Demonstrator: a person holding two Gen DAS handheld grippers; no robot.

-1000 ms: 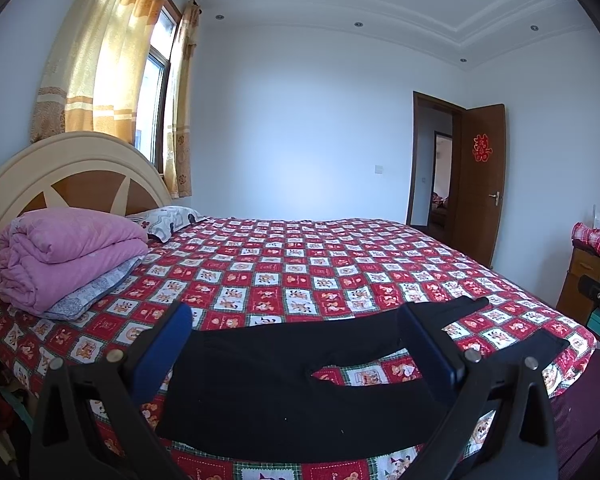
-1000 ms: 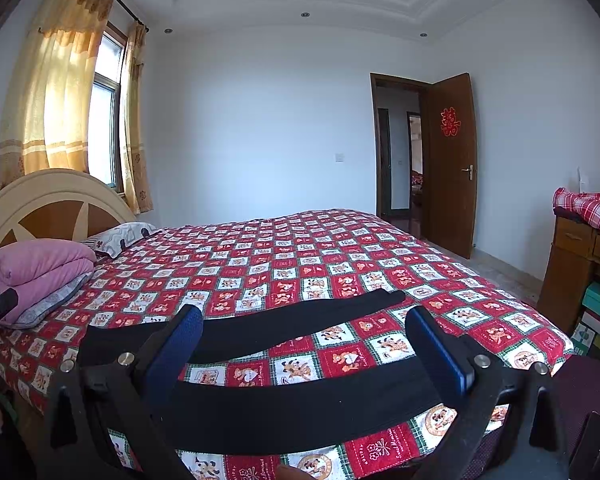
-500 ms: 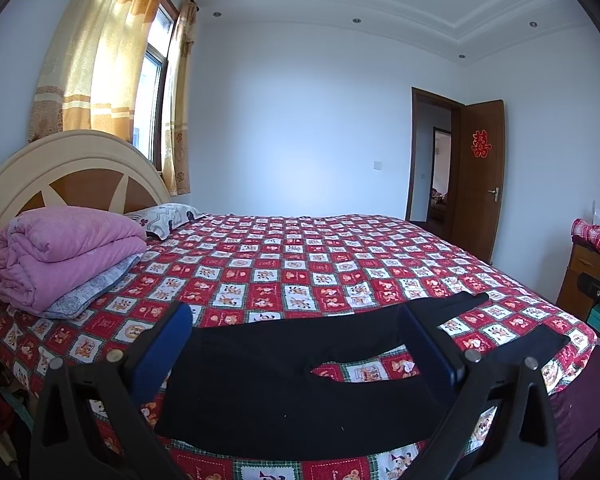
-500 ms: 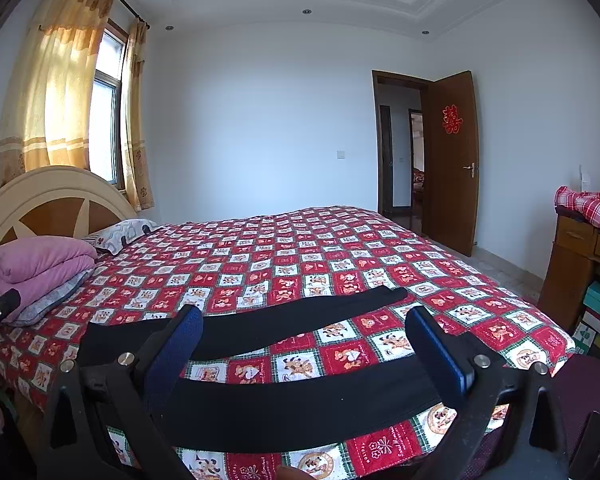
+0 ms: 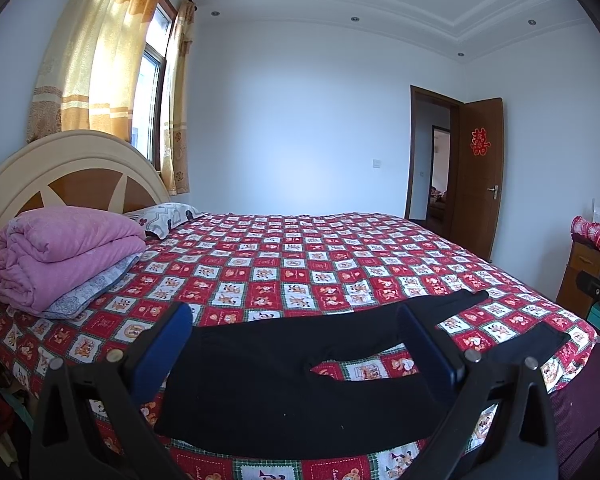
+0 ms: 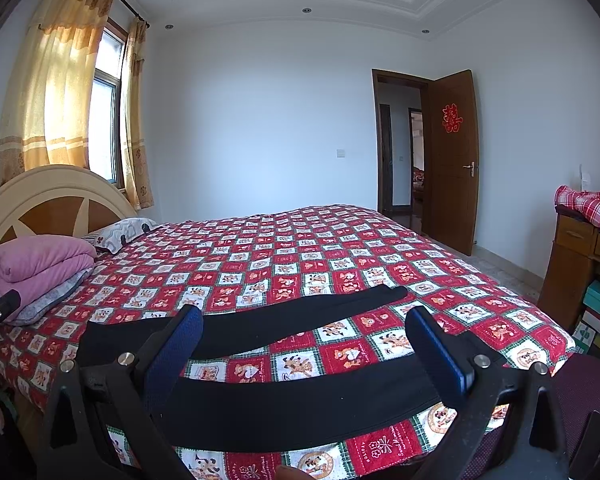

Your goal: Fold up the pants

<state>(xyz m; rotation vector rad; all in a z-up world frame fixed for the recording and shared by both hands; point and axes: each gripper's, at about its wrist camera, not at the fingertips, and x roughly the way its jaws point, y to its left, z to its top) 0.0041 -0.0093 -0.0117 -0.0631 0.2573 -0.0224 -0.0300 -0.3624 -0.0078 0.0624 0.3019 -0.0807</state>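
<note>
black pants lie spread flat along the near edge of the bed, legs apart. left gripper and right gripper hover above, both released, grasping nothing.

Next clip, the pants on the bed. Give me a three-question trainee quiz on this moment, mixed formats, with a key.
1. True or false: the black pants lie spread flat on the checked bedspread, legs apart.
2. What does the left gripper hold? A) a pant leg B) the pink quilt C) nothing
3. Fill in: the folded pink quilt sits against the ____.

Key
1. True; bedspread shows between the two legs.
2. C; both it and the right gripper are open above the pants.
3. Headboard.
</note>
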